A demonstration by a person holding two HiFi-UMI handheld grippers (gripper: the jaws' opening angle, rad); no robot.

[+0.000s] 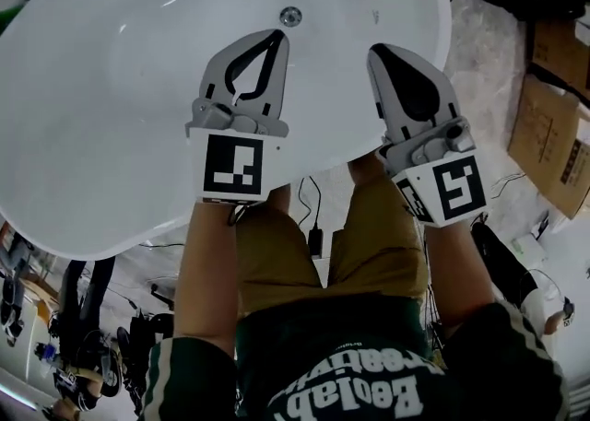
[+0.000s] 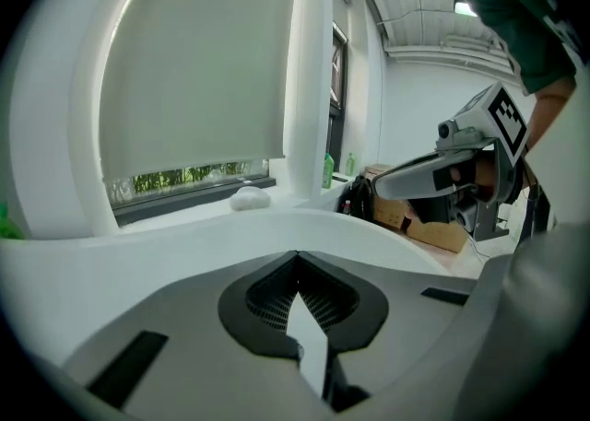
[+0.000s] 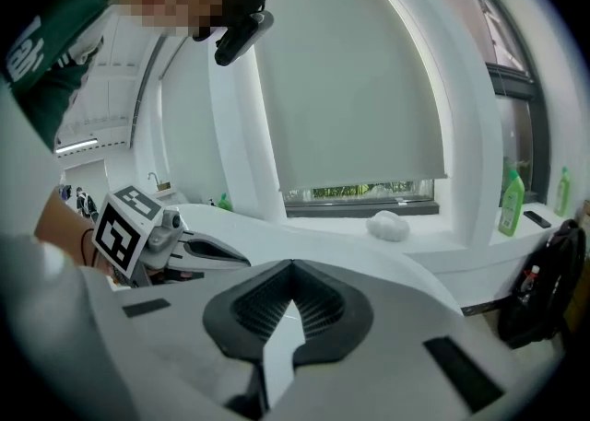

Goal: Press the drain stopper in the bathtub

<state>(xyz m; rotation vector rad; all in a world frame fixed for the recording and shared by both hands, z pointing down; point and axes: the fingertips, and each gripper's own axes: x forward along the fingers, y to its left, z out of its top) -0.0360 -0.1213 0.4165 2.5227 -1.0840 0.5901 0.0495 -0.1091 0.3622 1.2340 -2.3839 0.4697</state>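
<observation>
Approach stage imo: left gripper (image 1: 274,39) and right gripper (image 1: 380,51) both closed, empty, over the tub (image 1: 111,87). Next, left tip down onto stopper (image 1: 290,16).

- The bathtub (image 1: 101,97) was white, glossy and oval, and its open basin faced up.
- The drain stopper (image 1: 290,16) was a small round silvery disc that sat flat in the tub floor, toward the basin's far side.
</observation>
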